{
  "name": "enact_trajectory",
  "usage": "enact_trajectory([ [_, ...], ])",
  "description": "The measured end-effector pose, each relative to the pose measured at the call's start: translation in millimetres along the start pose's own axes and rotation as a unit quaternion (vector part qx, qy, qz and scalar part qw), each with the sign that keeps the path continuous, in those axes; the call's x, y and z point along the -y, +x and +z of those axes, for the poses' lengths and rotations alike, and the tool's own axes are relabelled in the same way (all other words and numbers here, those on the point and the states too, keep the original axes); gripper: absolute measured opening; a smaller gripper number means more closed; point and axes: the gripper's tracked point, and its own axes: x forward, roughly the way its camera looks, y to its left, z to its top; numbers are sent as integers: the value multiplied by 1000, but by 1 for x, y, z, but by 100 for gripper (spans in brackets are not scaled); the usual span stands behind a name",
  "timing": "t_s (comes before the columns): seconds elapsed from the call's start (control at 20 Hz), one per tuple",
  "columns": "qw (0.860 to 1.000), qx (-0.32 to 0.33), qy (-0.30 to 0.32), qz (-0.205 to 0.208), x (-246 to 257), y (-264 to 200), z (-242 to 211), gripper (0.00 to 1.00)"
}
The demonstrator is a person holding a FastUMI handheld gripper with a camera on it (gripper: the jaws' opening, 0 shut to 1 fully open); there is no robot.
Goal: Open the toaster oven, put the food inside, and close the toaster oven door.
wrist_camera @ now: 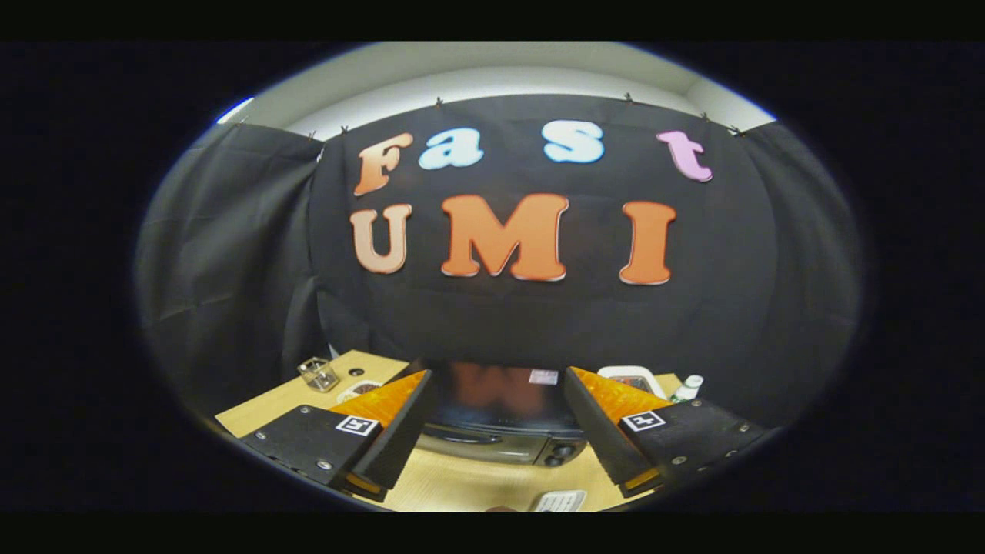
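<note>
A dark toaster oven [500, 419] stands on the wooden table [462, 481], seen from above between and beyond my fingers. Its glossy top reflects the wall. Its door looks closed, with a handle bar [462, 436] along the upper front and knobs [562, 454] at the right. My gripper [496, 427] is open and holds nothing; its fingers hover well above the table, one on each side of the oven. A pale flat object [560, 502] lies on the table in front of the oven, partly cut off; whether it is the food I cannot tell.
A small clear glass container [318, 374] sits on the table at the far left, with a small round dark thing [355, 372] and a plate rim [362, 387] beside it. At the far right stand a white tray-like object [632, 377] and a small white-capped bottle [687, 387].
</note>
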Motion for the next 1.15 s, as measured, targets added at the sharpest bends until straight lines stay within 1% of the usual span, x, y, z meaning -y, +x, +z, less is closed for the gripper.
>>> enact_trajectory([
  [0.15,999,54,6,-9,21,-25,51,99],
  [0.3,995,92,15,-19,42,-46,89,98],
  [0.45,991,128,21,-28,60,-65,121,98],
  [0.65,983,173,8,-53,88,-97,159,98],
  [0.75,981,182,4,-59,92,-102,166,98],
  [0.85,981,183,1,-64,95,-108,165,98],
  [1.15,982,181,-5,-62,103,-114,161,98],
])
